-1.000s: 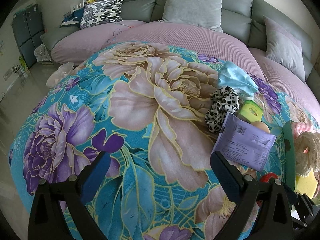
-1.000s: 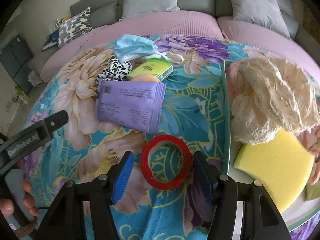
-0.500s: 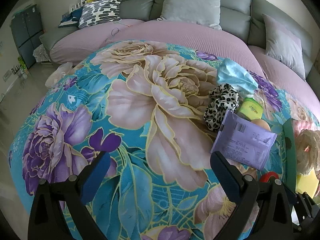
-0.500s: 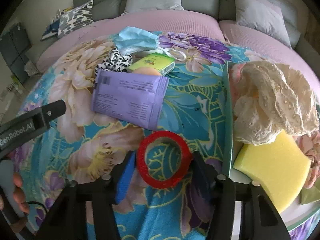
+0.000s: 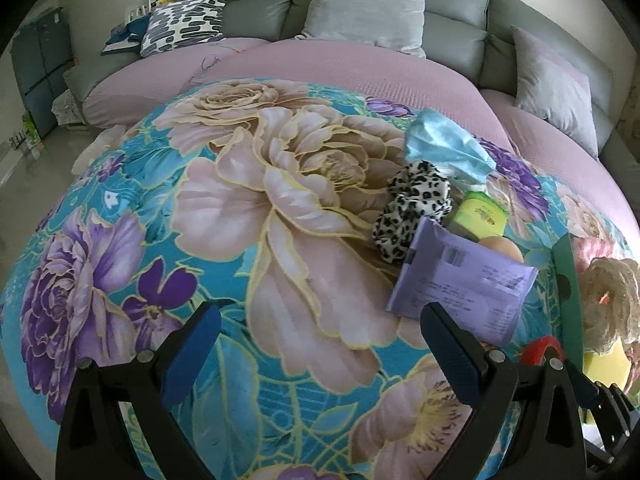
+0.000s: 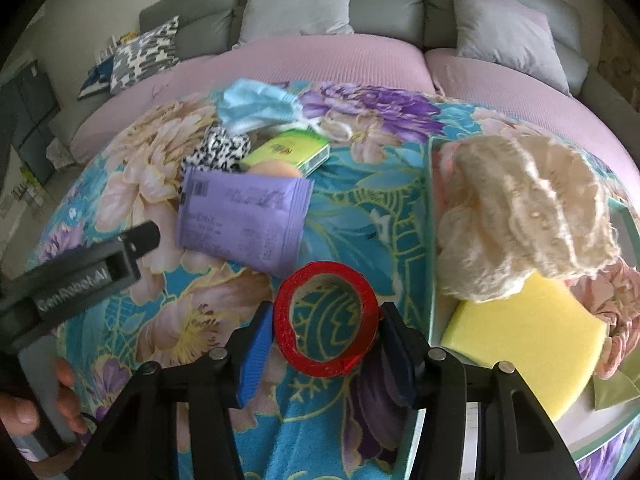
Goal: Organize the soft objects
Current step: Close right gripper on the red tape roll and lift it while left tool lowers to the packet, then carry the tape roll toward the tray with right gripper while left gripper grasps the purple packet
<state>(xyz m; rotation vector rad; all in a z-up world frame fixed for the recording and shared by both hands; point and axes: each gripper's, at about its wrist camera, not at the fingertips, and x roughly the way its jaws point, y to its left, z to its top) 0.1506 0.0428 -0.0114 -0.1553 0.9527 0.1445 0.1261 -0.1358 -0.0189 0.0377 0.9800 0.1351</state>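
1. Grey upholstery: sofa along the far wall, seats under a mauve cover, with plain grey cushions and one spotted cushion.
2. Teal floral cloth draped over the counter, large peonies printed in beige and purple.
3. Green-rimmed tray at the counter's right side, holding items 4 and 5.
4. Cream lace fabric, bunched, inside the tray, partly overlapping the sponge.
5. Yellow sponge, inside the tray, nearest corner.
6. Left tongs, spread wide, holding nothing, hovering above bare cloth left of the packet.
7. Right tongs, blue pads closed narrow on the red tape roll, which sits tilted between them, just beside the tray's edge; whether it is clear of the cloth I cannot tell.
8. Purple packet, flat on the cloth, just beyond the roll.
9. Light blue face mask, crumpled, at the far end of the cluster.
10. Leopard-print scrunchie, touching the packet's far corner.
11. Green box, beside the scrunchie.
12. Peach round item, half hidden behind the packet; nature unclear.
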